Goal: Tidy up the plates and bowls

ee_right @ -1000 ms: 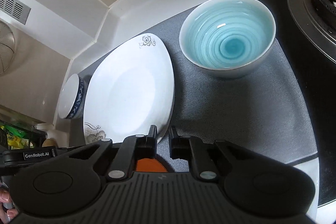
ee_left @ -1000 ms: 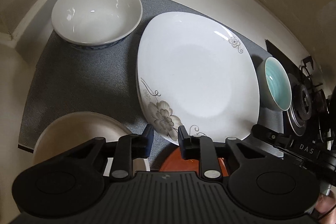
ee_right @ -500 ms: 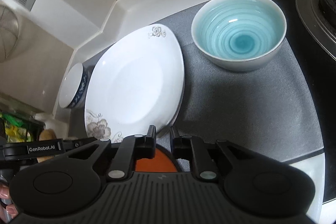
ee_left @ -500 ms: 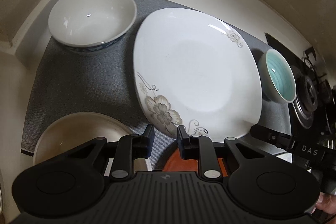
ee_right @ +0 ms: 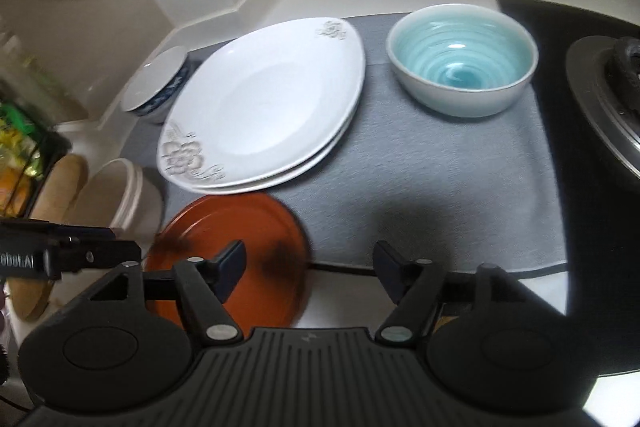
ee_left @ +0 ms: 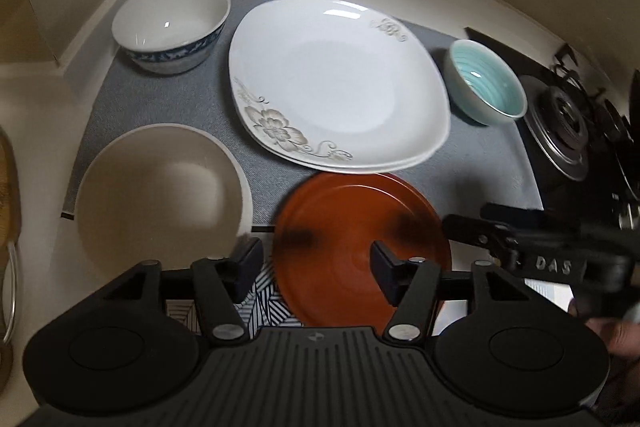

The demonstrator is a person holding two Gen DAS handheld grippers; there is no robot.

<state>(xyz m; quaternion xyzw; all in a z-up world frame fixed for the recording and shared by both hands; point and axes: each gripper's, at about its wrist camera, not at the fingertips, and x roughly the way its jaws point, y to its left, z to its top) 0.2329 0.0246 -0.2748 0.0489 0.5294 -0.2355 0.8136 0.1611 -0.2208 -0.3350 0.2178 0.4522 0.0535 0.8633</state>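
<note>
Orange plate [ee_left: 352, 235] blurred, near edge hidden behind both grippers' wide, empty jaws.

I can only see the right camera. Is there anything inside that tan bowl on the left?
Observer: No. The left camera looks down into the tan bowl, and it is empty.
Child: Is the other gripper holding something?
Observer: No. The left gripper is open and grips nothing.
Child: Is anything hiding by the orange plate?
Observer: Yes. A black-and-white striped thing peeks out at the left edge of the orange plate.
</note>
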